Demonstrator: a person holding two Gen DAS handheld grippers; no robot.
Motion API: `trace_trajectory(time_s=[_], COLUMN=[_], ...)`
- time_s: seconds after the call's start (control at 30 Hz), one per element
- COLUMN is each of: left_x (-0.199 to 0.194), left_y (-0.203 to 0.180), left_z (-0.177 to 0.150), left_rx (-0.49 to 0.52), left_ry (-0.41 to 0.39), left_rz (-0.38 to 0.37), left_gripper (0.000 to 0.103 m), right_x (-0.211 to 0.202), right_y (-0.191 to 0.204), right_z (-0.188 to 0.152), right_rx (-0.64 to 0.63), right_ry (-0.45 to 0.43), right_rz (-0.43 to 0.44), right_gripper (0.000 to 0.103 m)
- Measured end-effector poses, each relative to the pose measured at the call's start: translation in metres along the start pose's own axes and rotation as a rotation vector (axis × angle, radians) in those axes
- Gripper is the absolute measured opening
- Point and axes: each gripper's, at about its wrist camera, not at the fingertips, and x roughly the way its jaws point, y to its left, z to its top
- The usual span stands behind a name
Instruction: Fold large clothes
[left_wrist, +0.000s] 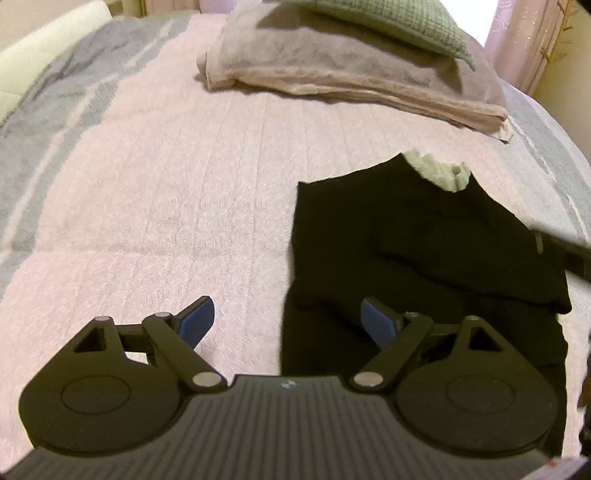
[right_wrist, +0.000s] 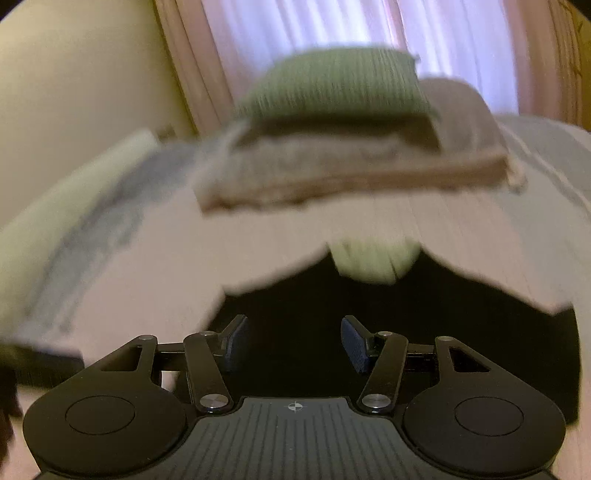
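A black garment (left_wrist: 424, 251) with a pale ruffled collar (left_wrist: 439, 170) lies partly folded on the pink bedspread (left_wrist: 166, 206), at the right of the left wrist view. My left gripper (left_wrist: 288, 325) hovers open at the garment's left edge, one blue pad over bare bedspread, the other over black cloth. In the blurred right wrist view the same black garment (right_wrist: 295, 306) and its collar (right_wrist: 373, 262) fill the lower middle. My right gripper (right_wrist: 293, 343) is open above the dark cloth, nothing between its fingers.
A folded beige blanket (left_wrist: 332, 74) with a green cushion (left_wrist: 388, 26) on top lies at the far end of the bed; the blanket (right_wrist: 351, 166) and cushion (right_wrist: 340, 88) also show in the right wrist view. Curtains (right_wrist: 332, 29) hang behind. Grey stripes (left_wrist: 48, 110) border the bedspread.
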Motion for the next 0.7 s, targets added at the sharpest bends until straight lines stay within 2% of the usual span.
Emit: trace_trajectory(time_s=[0.07, 0.2, 0.27, 0.3, 0.37, 0.43, 0.5, 0.6, 0.67, 0.7], left_x=[0.016, 0.055, 0.075, 0.086, 0.108, 0.131, 0.153, 0.169, 0.17, 0.169], left_y=[0.003, -0.017, -0.033, -0.041, -0.058, -0.069, -0.074, -0.074, -0.076, -0.078], left_z=[0.007, 0.028, 0.037, 0.041, 0.047, 0.052, 0.054, 0.054, 0.056, 0.056], left_rx=[0.005, 0.019, 0.006, 0.005, 0.005, -0.001, -0.031, -0.109, -0.135, -0.126], left_ry=[0.008, 0.018, 0.029, 0.041, 0.063, 0.11, 0.168, 0.202, 0.199, 0.195], left_rz=[-0.055, -0.221, -0.314, -0.346, -0.391, -0.383, -0.334, -0.353, -0.358, -0.355], left_gripper=[0.078, 0.063, 0.05, 0.039, 0.037, 0.037, 0.037, 0.037, 0.027, 0.016], right_x=[-0.001, -0.009, -0.012, -0.015, -0.019, -0.019, -0.019, -0.015, -0.014, -0.017], right_y=[-0.008, -0.052, -0.073, -0.083, -0.097, -0.109, -0.116, -0.124, -0.128, -0.128], right_z=[-0.016, -0.035, -0.038, -0.039, -0.043, -0.043, -0.044, -0.046, -0.048, -0.05], right_rx=[0.006, 0.051, 0.071, 0.08, 0.098, 0.114, 0.117, 0.126, 0.135, 0.138], right_ry=[0.055, 0.114, 0.13, 0.138, 0.148, 0.149, 0.141, 0.14, 0.142, 0.145], right_rz=[-0.067, -0.217, -0.291, -0.321, -0.362, -0.386, -0.4, -0.404, -0.404, -0.405], right_gripper=[0.053, 0.053, 0.053, 0.053, 0.053, 0.053, 0.053, 0.053, 0.053, 0.053])
